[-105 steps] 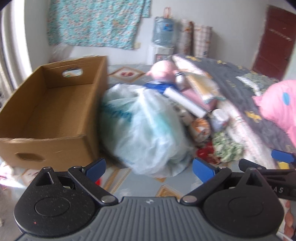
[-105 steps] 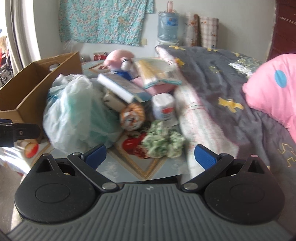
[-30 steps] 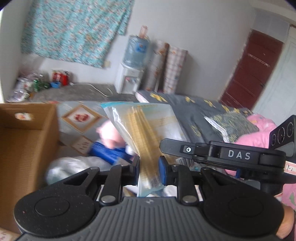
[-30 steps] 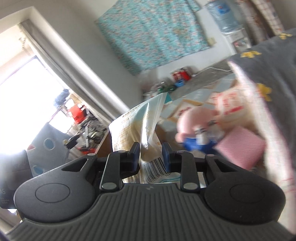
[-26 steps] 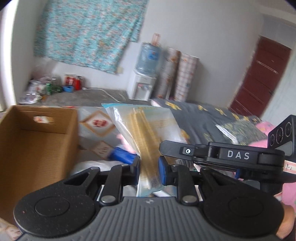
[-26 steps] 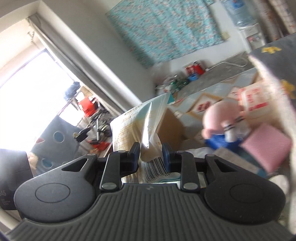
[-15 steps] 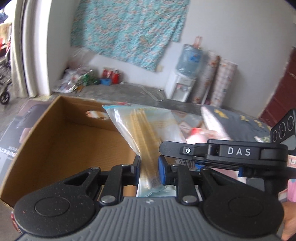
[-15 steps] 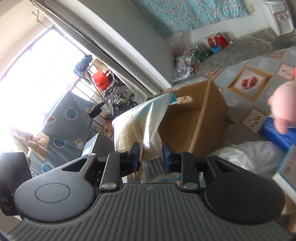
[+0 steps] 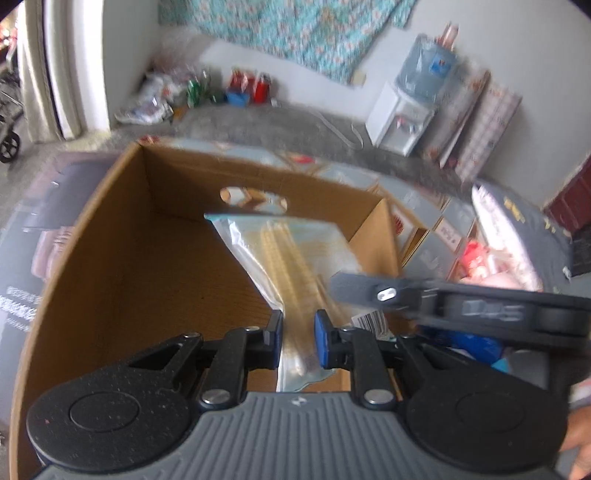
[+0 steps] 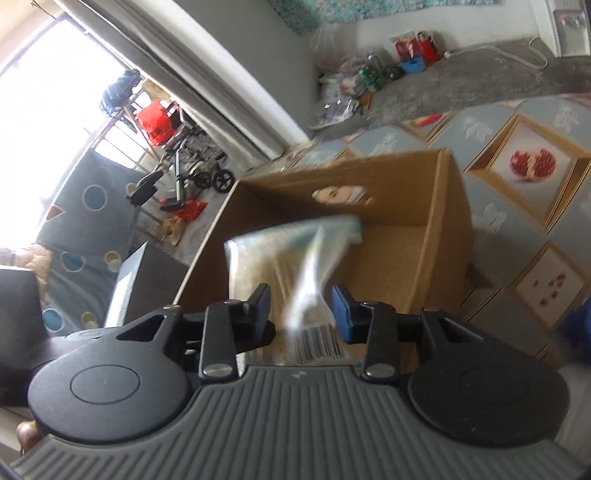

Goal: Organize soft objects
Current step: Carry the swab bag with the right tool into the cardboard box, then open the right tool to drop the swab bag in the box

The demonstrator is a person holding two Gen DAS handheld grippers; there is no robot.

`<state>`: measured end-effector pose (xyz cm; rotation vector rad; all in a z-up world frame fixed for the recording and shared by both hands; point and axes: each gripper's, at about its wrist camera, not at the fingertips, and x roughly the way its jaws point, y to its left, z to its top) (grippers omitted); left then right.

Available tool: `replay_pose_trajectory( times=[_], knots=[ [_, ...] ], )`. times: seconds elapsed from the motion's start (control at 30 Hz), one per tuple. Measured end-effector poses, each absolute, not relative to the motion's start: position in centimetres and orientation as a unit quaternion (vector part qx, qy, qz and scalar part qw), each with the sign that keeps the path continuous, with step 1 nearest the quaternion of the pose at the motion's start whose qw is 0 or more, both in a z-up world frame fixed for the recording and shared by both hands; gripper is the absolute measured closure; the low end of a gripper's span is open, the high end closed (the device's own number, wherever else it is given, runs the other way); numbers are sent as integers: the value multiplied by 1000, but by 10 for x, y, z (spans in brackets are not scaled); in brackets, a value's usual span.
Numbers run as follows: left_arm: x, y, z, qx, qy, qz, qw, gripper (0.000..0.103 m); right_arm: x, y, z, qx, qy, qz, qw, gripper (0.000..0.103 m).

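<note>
Clear plastic wraps the packet (image 9: 295, 254), a flat pouch with pale yellow contents and a barcode near its lower edge, which hangs over the open cardboard box (image 9: 140, 266). Motion blur smears its far end in both views, so any printing there cannot be read, and its bottom corner is hidden behind the gripper bodies. The left gripper (image 9: 298, 341) is clamped on the pouch's lower part, its blue pads (image 9: 322, 343) pressed into the plastic from both sides. The right gripper (image 10: 301, 310) has just been opening: its jaws stand apart with the barcode end (image 10: 317, 345) of the pouch between them, and the pads do not appear to press on it. From the left wrist view the right gripper shows as a dark blurred bar (image 9: 461, 304) crossing in front of the pouch's right side, and a bit of a hand (image 9: 580, 448) is cut off at the lower right edge. Both grippers point steeply down toward the box interior. The box's floor looks bare where visible, though its near wall is cut off by the gripper. A handle cutout (image 9: 253, 196) pierces the far wall. Beyond lie a patterned floor mat (image 10: 532, 166), a water dispenser (image 9: 410, 114) and a floral cloth (image 9: 295, 29) on the wall.
</note>
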<state>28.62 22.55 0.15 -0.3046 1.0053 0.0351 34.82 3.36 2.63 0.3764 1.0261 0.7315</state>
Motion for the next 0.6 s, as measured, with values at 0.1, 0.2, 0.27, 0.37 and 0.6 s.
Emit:
replay_pose_trajectory(
  times=[0.1,0.2,0.27,0.37,0.6],
  knots=[
    [315,229,-33,-135,518,11,844,85,360,14,23,179,465,327,803,60],
    [338,231,-68,-126,558,21,820,85,365,-4,19,181,456,321,810,60],
    [340,227,-78,-119,570,29,813,85,362,-15,22,178,447,322,815,60],
    [334,227,-70,-125,565,22,815,71,359,-26,25,178,438,330,817,60],
    [316,231,-63,-122,586,33,800,47,342,-34,30,184,430,356,809,58]
  ],
)
